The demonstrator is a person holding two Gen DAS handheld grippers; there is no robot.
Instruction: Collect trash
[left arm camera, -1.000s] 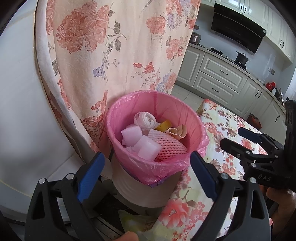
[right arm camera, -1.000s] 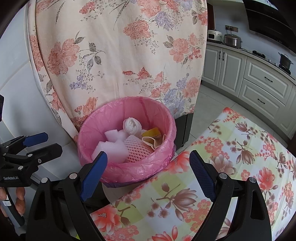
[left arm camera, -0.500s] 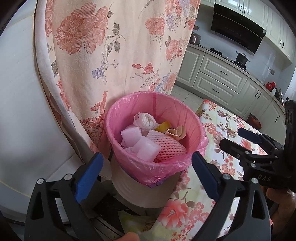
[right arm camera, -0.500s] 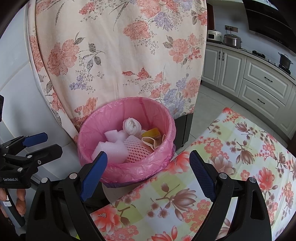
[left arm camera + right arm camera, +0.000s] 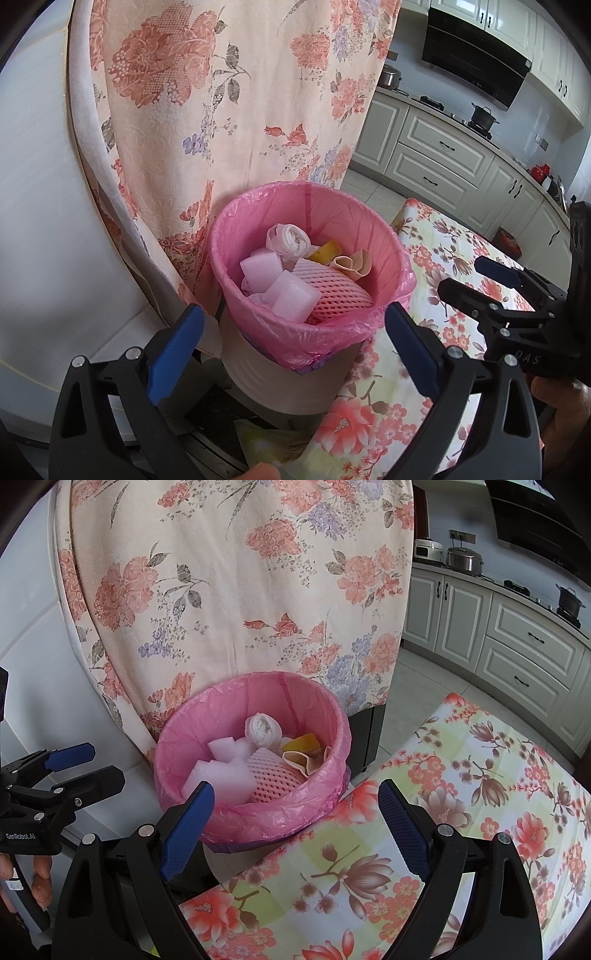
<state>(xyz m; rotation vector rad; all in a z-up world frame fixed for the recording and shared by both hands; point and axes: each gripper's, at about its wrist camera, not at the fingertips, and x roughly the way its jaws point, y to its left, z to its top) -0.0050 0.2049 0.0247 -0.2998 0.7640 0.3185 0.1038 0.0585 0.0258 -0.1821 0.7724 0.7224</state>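
A bin lined with a pink bag [image 5: 258, 229] [image 5: 184, 738] stands beside the table's corner. Inside lie a white tissue wad [image 5: 290, 238], white foam blocks [image 5: 291, 295], a pink foam net [image 5: 332, 291], a yellow scrap [image 5: 325, 251] and a beige peel [image 5: 352, 264]. My left gripper [image 5: 291, 306] [image 5: 105, 762] hovers over the bin's near rim, open, with nothing between its blue pads. My right gripper [image 5: 295, 783] [image 5: 461, 275] is held open to the right of the bin, above the table's edge, and holds nothing.
A floral cloth [image 5: 221, 110] hangs right behind the bin, with a white surface [image 5: 37, 221] to its left. The table's flowered cover [image 5: 461, 775] fills the right. Kitchen cabinets [image 5: 443, 155] line the far wall. A yellow-green wrapper [image 5: 258, 443] lies below the bin.
The left gripper's fingers have spread slightly wider. Both hands, the bin and its contents have stayed where they were.
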